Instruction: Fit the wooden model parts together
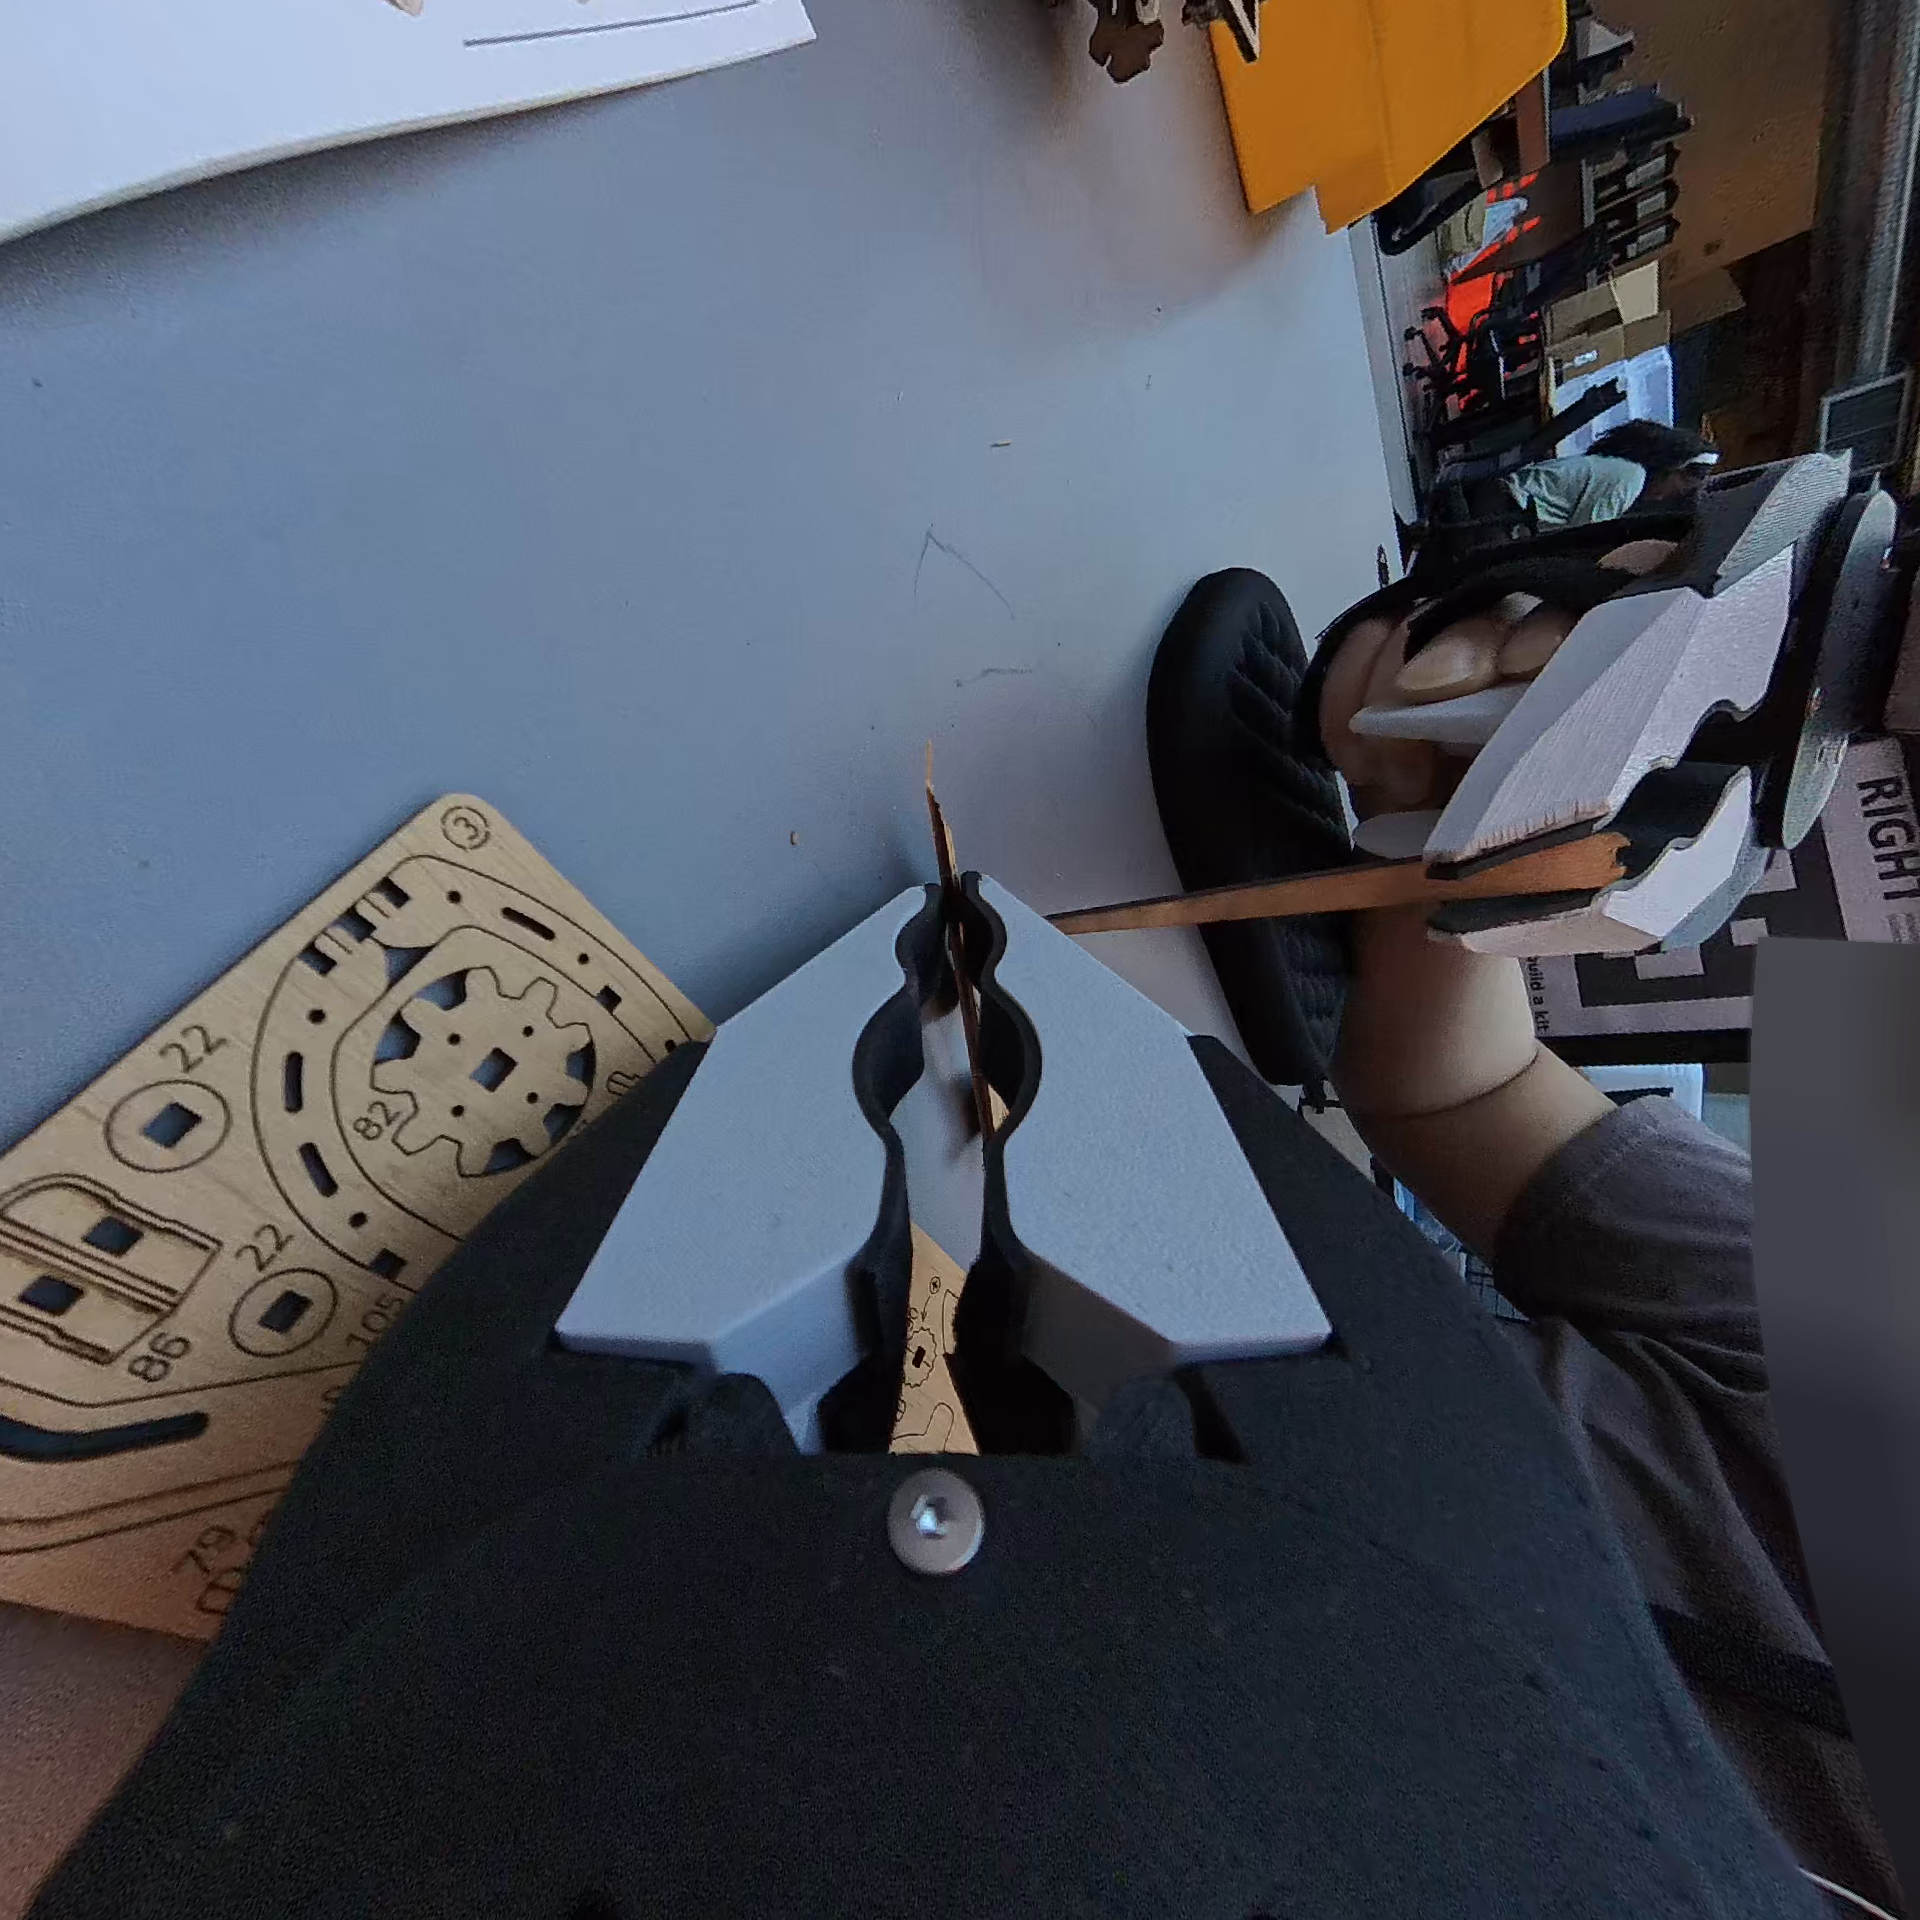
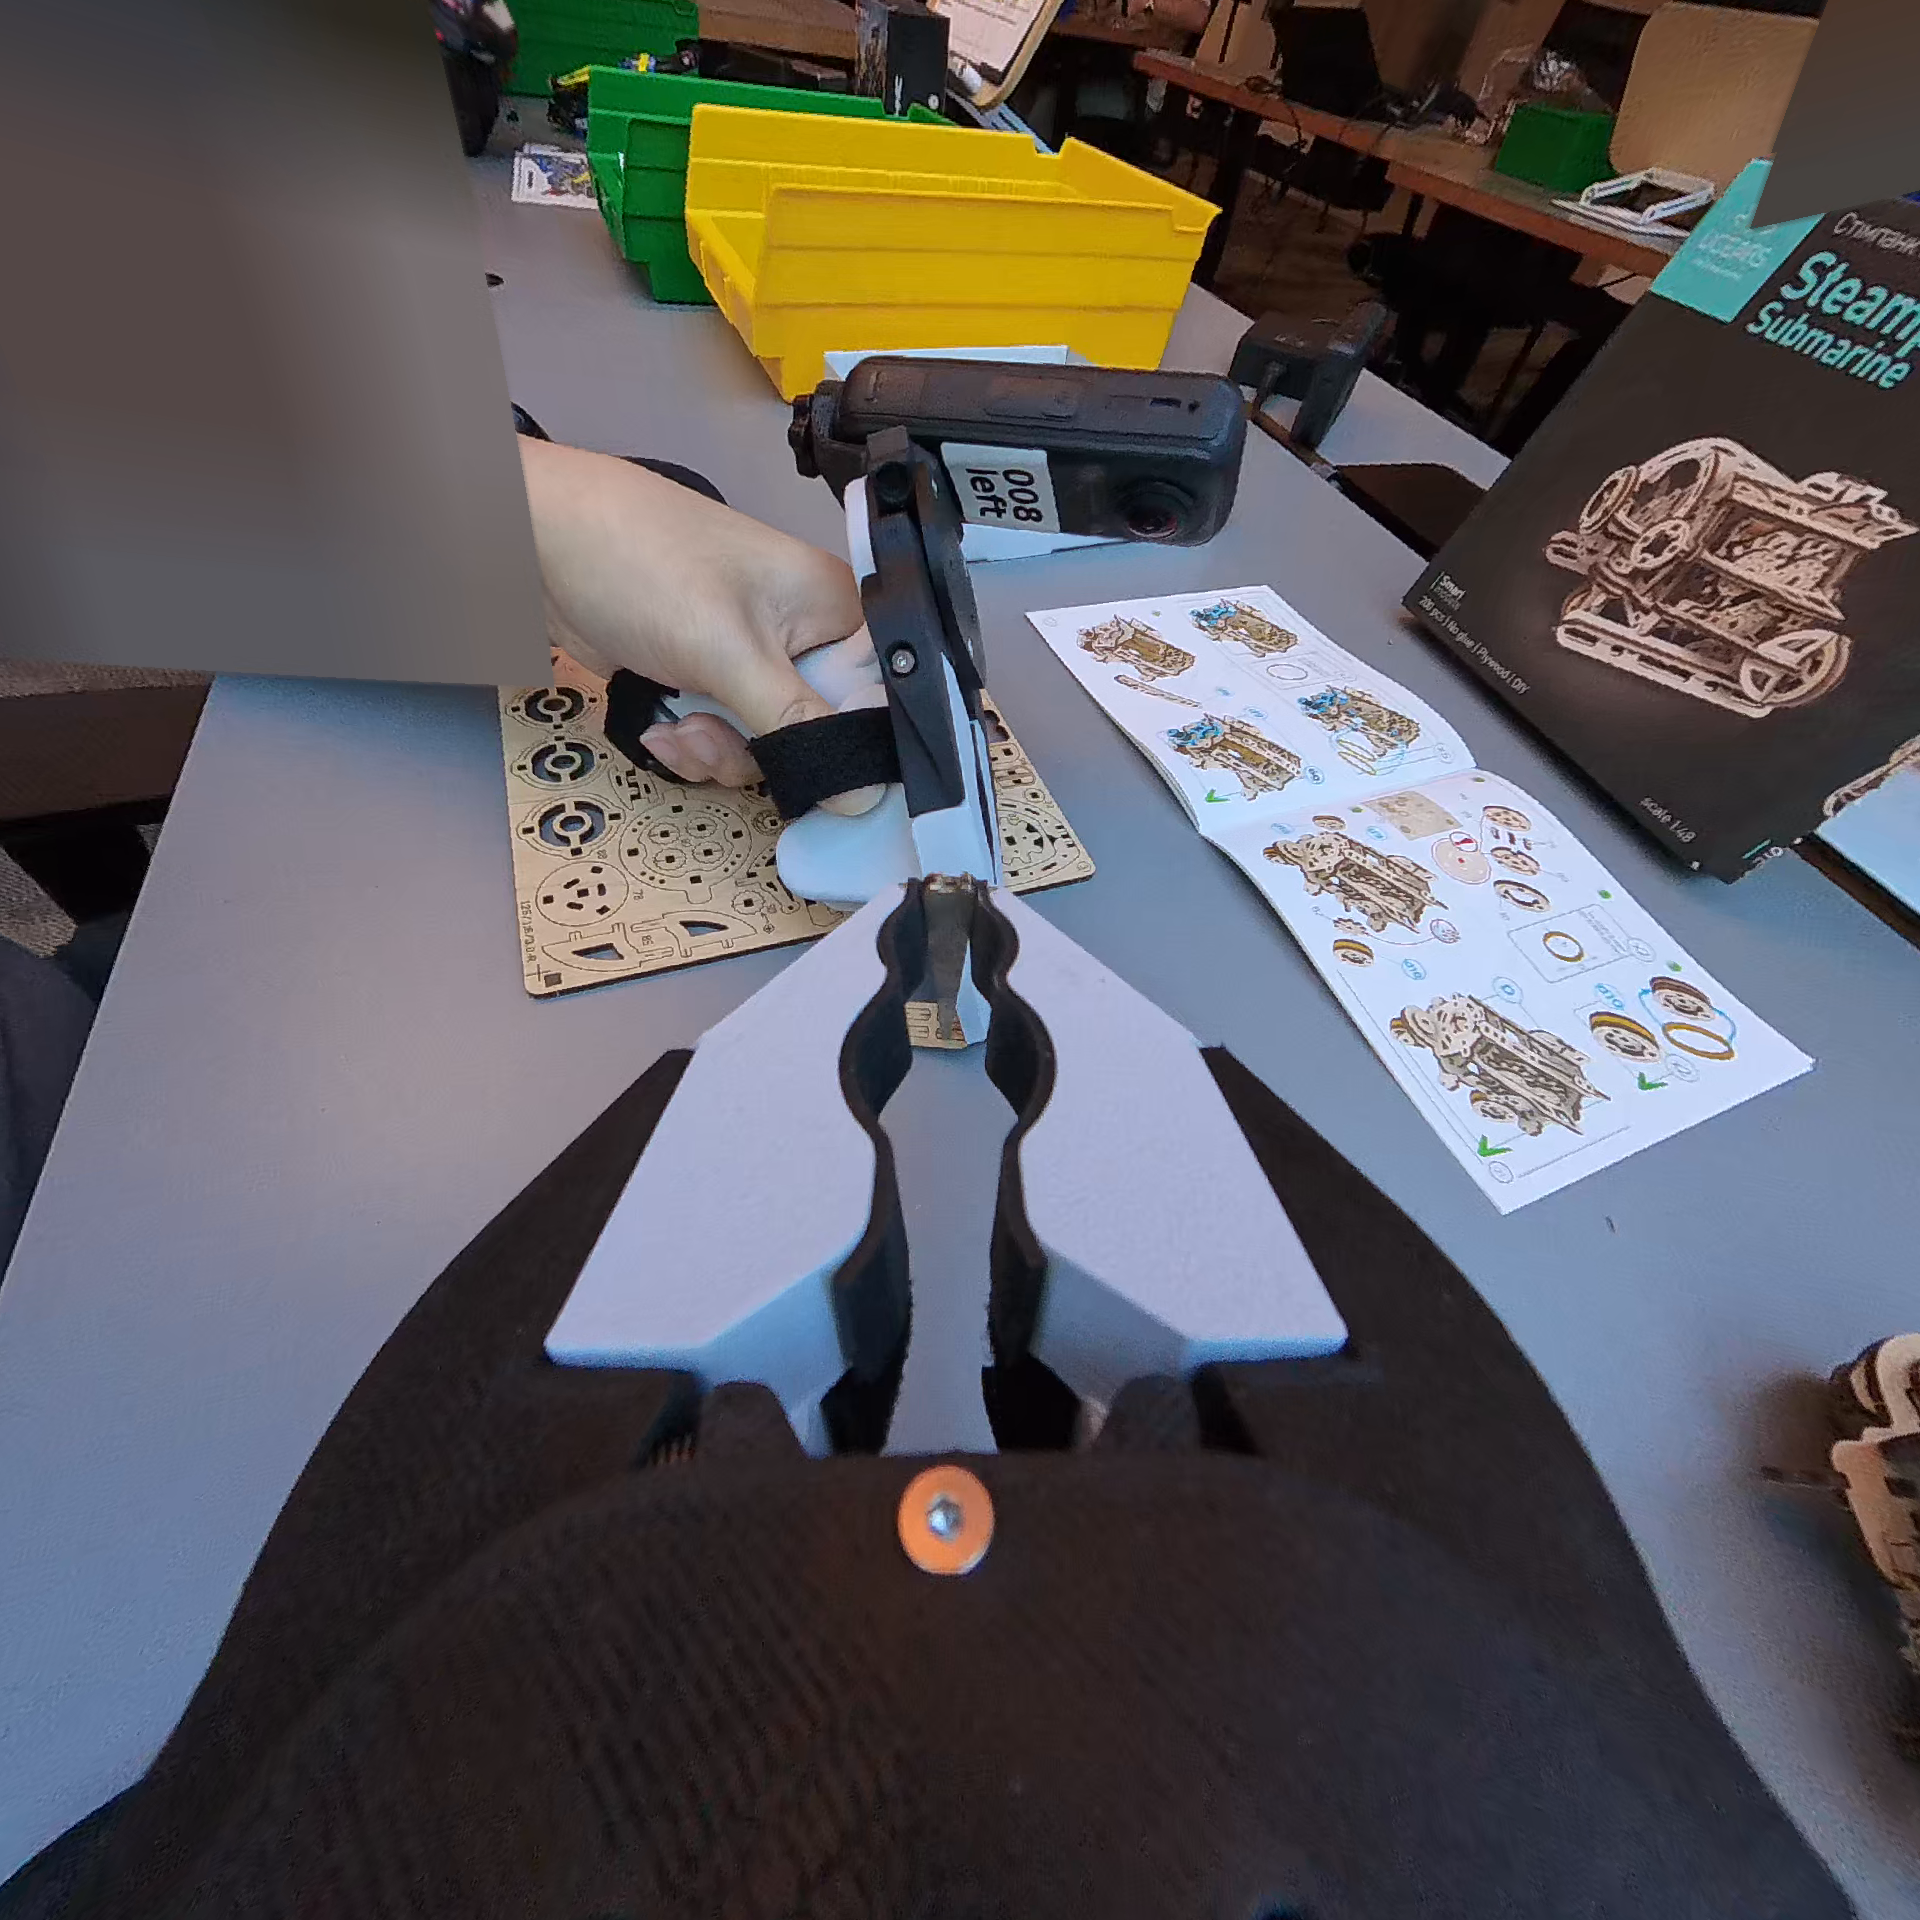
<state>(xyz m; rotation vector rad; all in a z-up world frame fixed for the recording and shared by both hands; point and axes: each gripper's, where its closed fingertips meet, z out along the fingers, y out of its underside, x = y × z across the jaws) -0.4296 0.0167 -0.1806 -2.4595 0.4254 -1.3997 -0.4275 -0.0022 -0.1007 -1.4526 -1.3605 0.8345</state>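
In the left wrist view my left gripper (image 1: 954, 896) is shut on a thin wooden part (image 1: 940, 821), seen edge-on and poking past the tips. My right gripper (image 1: 1455, 883) comes in from the right, shut on a flat wooden part (image 1: 1247, 902) whose free end reaches almost to the left gripper's tips. Whether the two parts touch is not clear. In the right wrist view my right gripper (image 2: 948, 894) is shut on its wooden part (image 2: 948, 940), and the left gripper (image 2: 961, 831) points down right behind it, held by a hand.
A laser-cut wooden sheet (image 1: 260, 1143) lies on the grey table (image 1: 623, 520), also under the left gripper (image 2: 644, 883). An open instruction booklet (image 2: 1434, 904), the kit box (image 2: 1683, 540), yellow bin (image 2: 935, 239), green bins (image 2: 644, 166) and a part-built model (image 2: 1881, 1475) surround the spot. The tips of one gripper are about 8 centimetres away from the tips of the other. Left tips and right tips are each some 20 centimetres from the part-built model (image 2: 1881, 1475).
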